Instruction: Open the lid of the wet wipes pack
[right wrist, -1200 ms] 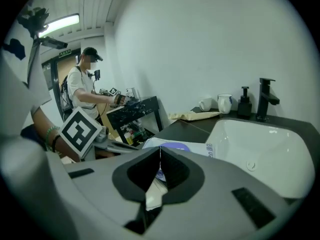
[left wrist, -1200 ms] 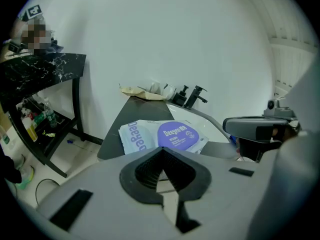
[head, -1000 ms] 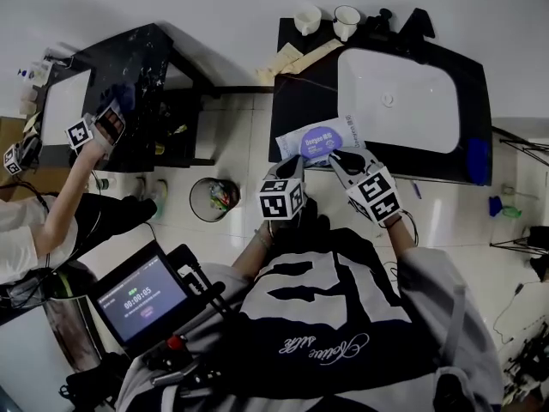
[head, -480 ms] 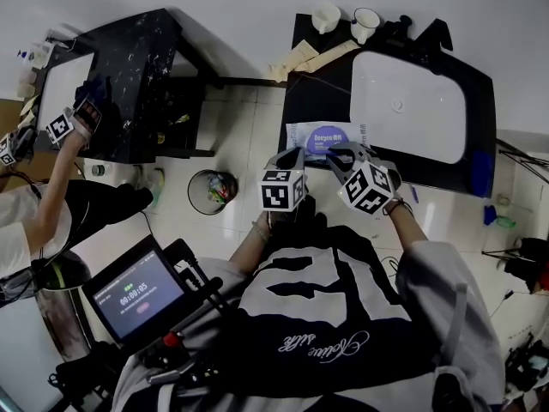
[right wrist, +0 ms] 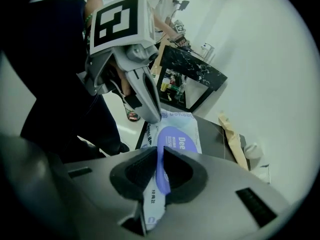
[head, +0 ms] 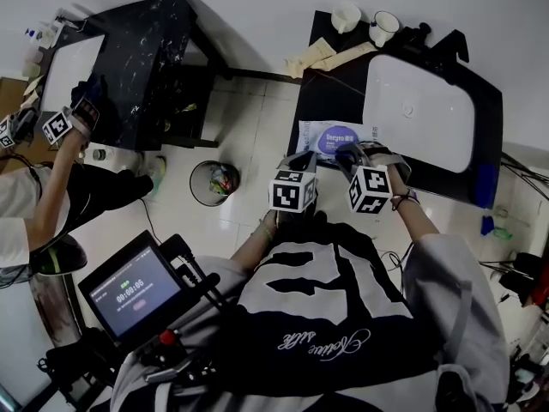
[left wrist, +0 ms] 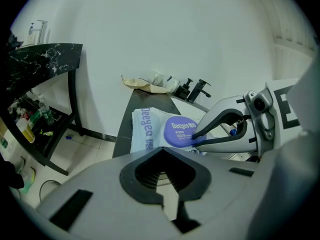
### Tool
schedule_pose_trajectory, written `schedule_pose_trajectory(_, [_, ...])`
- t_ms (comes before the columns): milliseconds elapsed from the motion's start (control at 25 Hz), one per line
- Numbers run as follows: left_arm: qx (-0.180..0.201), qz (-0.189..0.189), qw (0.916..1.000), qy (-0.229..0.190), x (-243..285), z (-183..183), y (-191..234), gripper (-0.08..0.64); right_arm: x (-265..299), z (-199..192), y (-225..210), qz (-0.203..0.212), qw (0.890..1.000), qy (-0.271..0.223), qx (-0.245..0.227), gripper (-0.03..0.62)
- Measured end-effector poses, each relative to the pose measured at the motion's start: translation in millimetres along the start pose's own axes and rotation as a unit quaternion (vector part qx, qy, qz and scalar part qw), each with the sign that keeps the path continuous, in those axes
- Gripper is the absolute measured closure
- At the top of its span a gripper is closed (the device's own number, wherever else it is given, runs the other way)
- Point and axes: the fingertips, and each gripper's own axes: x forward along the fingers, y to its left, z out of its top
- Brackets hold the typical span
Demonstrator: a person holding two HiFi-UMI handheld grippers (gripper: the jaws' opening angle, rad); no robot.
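Purple lid (right wrist: pixel 175 139) of the wipes pack (head: pixel 310 132), on the black counter (head: pixel 322 84), is pinched by the right gripper (right wrist: pixel 159 158). The left gripper (left wrist: pixel 163 156) is closed and empty. Best is to lift slowly while the pack is held down.

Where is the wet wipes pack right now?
In the head view the white wet wipes pack lies on the black counter, left of the white sink; the right tongs pinch its round purple lid.
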Motion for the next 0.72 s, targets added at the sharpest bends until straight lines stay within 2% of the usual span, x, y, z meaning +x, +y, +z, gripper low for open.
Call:
schedule_pose_trajectory(120, [0.006, 0.0, 1.0, 0.001, 1, -1, -1, 0.561, 4, 1, 1, -0.012, 1.0, 0.008, -0.016, 0.552])
schedule_pose_trajectory(160, [0.012, 0.001, 0.9999, 0.001, 2, -2, -1, 0.561, 4, 1, 0, -0.015, 1.0, 0.005, 0.0, 0.552])
schedule_pose_trajectory(280, [0.039, 0.002, 0.9993, 0.002, 2, -3, -2, 0.561, 2, 0, -3, -0.008, 0.996, -0.018, 0.089, 0.552])
schedule_pose_trajectory(400, [0.038, 0.0, 0.9993, 0.004, 4, -3, -4, 0.561, -4, 0, -10, 0.005, 0.986, -0.044, 0.159, 0.552])
schedule_pose_trajectory(640, [0.014, -0.007, 0.9999, 0.004, 3, -2, -3, 0.561, -11, 5, -19, 0.012, 0.973, -0.074, 0.218, 0.555])
schedule_pose_trajectory(720, [0.017, -0.008, 0.9998, 0.007, 3, -2, -3, 0.561, -14, 4, -31, -0.015, 0.965, -0.091, 0.244, 0.594])
